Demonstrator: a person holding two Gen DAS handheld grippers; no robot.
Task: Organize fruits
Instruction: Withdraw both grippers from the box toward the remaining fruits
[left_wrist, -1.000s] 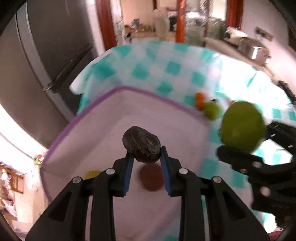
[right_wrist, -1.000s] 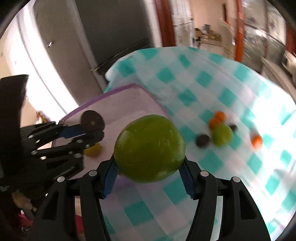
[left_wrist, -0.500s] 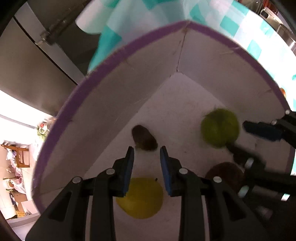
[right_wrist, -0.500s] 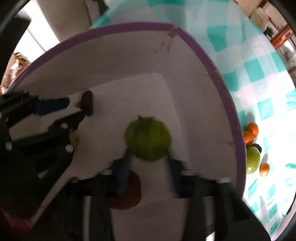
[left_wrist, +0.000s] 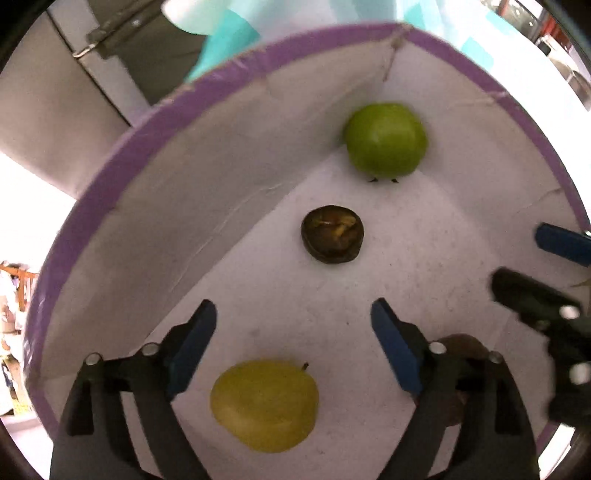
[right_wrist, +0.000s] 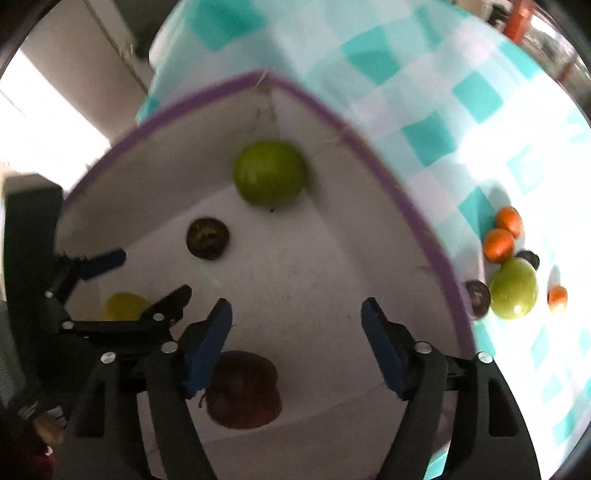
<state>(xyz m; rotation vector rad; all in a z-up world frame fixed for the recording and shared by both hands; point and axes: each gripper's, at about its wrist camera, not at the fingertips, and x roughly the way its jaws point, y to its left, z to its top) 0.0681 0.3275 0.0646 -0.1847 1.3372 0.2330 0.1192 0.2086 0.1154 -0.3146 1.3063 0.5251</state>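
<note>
Teal-and-white checked tablecloth (right_wrist: 436, 110) covering table | purple-rimmed white cardboard box (left_wrist: 147, 122) sitting at its near-left edge | round green fruit (left_wrist: 386, 138) lying in box's far corner | dark brown shrivelled fruit (left_wrist: 332, 239) mid-floor, apart | left gripper (left_wrist: 291, 343), right gripper (right_wrist: 297, 343) hovering wide open, empty | floor between them bare.

Open white floor at middle of purple-rimmed box (left_wrist: 110, 177), between dark fruit (left_wrist: 332, 239) and yellow fruit (left_wrist: 264, 405). Far corner blocked by green fruit (left_wrist: 386, 138), sitting against the walls. Brown fruit (right_wrist: 242, 389) at near side, just under right gripper (right_wrist: 295, 343), its fingers spread wide with nothing between. Left gripper (left_wrist: 291, 350) likewise spread, crowding box's left half. Walls tall all round; entry from above only. Outside on checkered cloth (right_wrist: 424, 110), cluster of small fruits (right_wrist: 513, 288) close against box's right wall; open cloth beyond.
</note>
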